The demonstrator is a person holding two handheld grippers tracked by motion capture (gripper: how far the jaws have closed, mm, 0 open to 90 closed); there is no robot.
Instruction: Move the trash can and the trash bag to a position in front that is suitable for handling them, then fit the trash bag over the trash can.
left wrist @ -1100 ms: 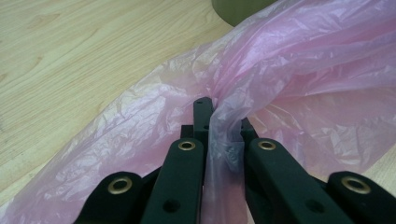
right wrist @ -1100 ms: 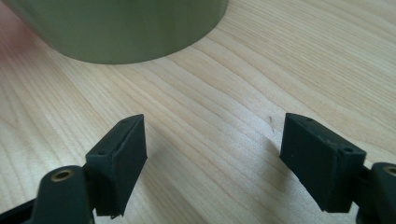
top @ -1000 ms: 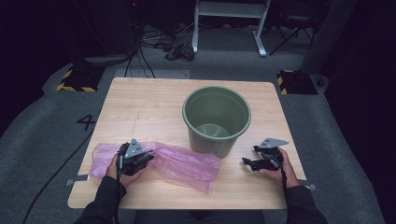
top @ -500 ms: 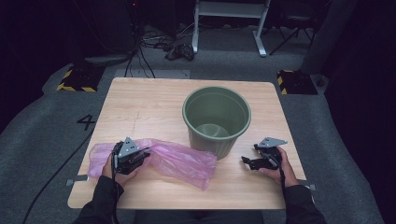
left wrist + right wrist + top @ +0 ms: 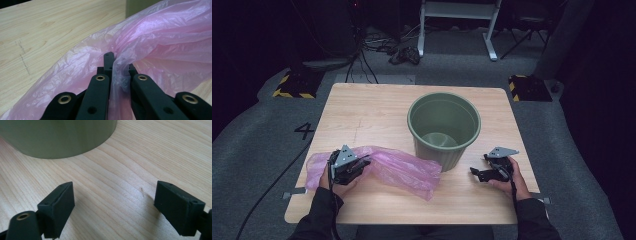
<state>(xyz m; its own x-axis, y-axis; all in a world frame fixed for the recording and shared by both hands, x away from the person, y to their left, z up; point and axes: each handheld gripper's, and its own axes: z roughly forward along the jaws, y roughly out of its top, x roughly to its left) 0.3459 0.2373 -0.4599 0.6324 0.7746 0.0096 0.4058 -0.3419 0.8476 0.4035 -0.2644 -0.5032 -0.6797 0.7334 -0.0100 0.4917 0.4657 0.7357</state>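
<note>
A crumpled pink plastic bag [image 5: 399, 170] [image 5: 162, 37] lies across the front left of the wooden table [image 5: 372, 107]. My left gripper [image 5: 362, 162] [image 5: 117, 62] is shut on a fold of its film near the bag's left end. A green plastic bucket [image 5: 443, 127] [image 5: 57, 137] stands upright right of the table's centre, and the bag's right end reaches its base. My right gripper [image 5: 474, 172] [image 5: 115, 200] rests low over bare wood to the right of the bucket. Its jaws have just been opening and stand wide apart with nothing between them.
The table's near edge runs just in front of both hands. On the grey floor behind are cables [image 5: 362, 55], two yellow-and-black striped blocks [image 5: 294, 85] [image 5: 529, 87] and a white frame [image 5: 457, 20]. A "4" [image 5: 304, 131] is marked on the floor at left.
My left gripper has shifted slightly to the left, drawing the pink bag with it. The right hand has kept its place.
</note>
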